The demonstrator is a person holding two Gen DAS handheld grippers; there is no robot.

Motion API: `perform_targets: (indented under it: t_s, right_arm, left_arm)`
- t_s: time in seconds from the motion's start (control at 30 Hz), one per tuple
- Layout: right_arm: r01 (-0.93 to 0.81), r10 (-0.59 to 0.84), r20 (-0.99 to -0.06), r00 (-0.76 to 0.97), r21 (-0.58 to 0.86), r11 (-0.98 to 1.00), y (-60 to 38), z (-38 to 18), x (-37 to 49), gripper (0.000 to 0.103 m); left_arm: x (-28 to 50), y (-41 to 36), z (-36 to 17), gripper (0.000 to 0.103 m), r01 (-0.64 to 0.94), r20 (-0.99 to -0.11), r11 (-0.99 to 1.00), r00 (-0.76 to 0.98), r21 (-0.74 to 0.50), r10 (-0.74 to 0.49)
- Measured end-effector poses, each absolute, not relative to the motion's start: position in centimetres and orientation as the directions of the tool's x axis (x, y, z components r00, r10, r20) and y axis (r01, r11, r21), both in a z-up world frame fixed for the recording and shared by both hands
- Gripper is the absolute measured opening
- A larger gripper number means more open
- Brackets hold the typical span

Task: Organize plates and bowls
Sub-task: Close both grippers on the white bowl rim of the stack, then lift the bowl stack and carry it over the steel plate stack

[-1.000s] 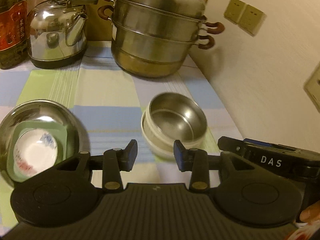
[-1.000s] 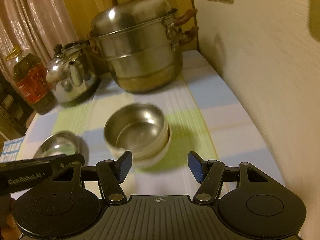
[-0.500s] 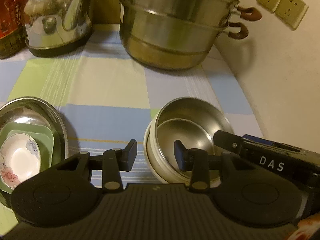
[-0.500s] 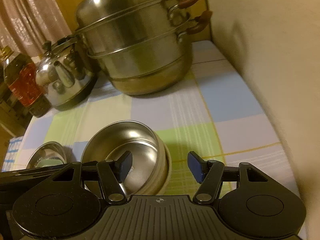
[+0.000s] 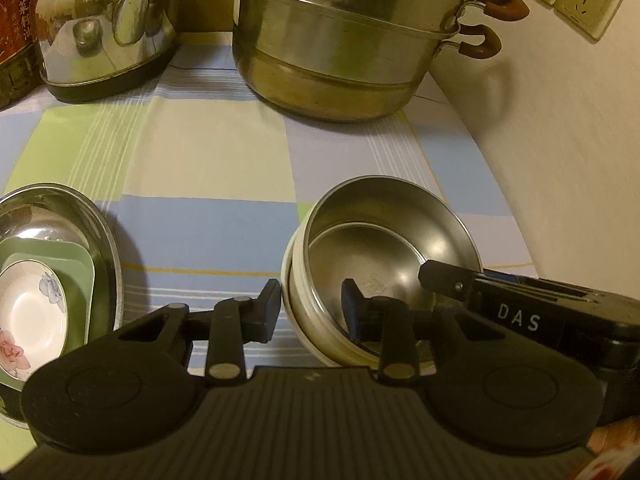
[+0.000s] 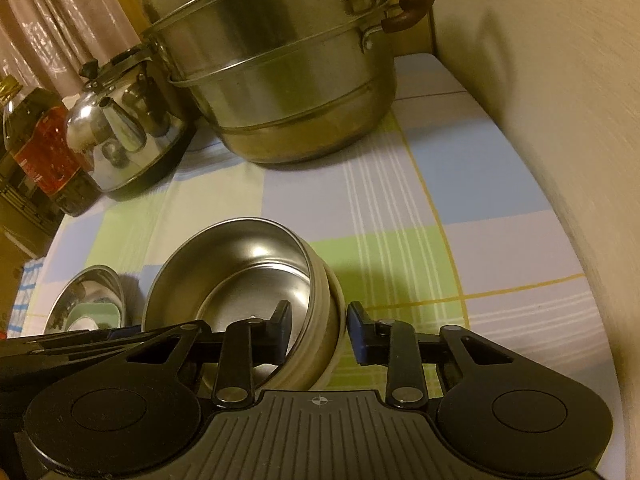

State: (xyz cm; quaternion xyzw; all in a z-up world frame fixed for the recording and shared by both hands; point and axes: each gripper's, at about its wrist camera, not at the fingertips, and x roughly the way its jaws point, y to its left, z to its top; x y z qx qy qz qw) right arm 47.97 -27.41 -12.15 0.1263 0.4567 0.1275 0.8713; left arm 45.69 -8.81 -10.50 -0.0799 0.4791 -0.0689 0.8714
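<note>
A steel bowl point(image 5: 384, 236) sits nested in a white bowl point(image 5: 294, 300) on the checked cloth; the steel bowl also shows in the right wrist view point(image 6: 240, 264). My left gripper point(image 5: 312, 310) is open and straddles the stack's left rim, one finger outside and one inside. My right gripper point(image 6: 318, 330) is open and straddles the right rim of the white bowl point(image 6: 332, 332) the same way. At the left a steel basin point(image 5: 92, 232) holds a green square dish point(image 5: 76, 268) and a floral saucer point(image 5: 28, 312).
A large two-tier steamer pot point(image 5: 344, 40) and a kettle point(image 5: 100, 32) stand at the back, with an oil bottle point(image 6: 38, 144) at the far left. A wall point(image 5: 560, 140) with sockets runs along the right edge of the table.
Both grippers have moved forward and down onto the nested bowls. Their fingers now straddle opposite rims, where before they hung short of the stack.
</note>
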Motion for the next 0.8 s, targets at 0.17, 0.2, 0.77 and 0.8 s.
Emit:
perform_targets:
  t_s: [0.17,0.2,0.77,0.8]
  right_arm:
    - [-0.119,0.319,-0.778,0.541,0.304,0.945,-26.8,-12.0,48.0,0.029]
    - [-0.121,0.318,-0.782,0.537,0.301,0.946,-26.7,-12.0,48.0,0.029]
    - [-0.241,0.376,-0.822,0.429,0.297,0.924,-21.3,-11.5,43.5,0.028]
    - [-0.25,0.379,-0.824,0.422,0.295,0.922,-20.8,-11.5,43.2,0.028]
  left_arm:
    - [45.4,-8.8,-10.4,0.029,0.055,-0.826,0.981,0.532,-0.187,-0.188]
    - [45.3,-8.8,-10.4,0.029,0.056,-0.827,0.982,0.531,-0.183,-0.184]
    - [38.7,-3.2,-10.2,0.028,-0.032,-0.846,0.987,0.52,-0.155,-0.116]
    - [38.3,-2.9,-10.2,0.028,-0.04,-0.847,0.987,0.519,-0.158,-0.114]
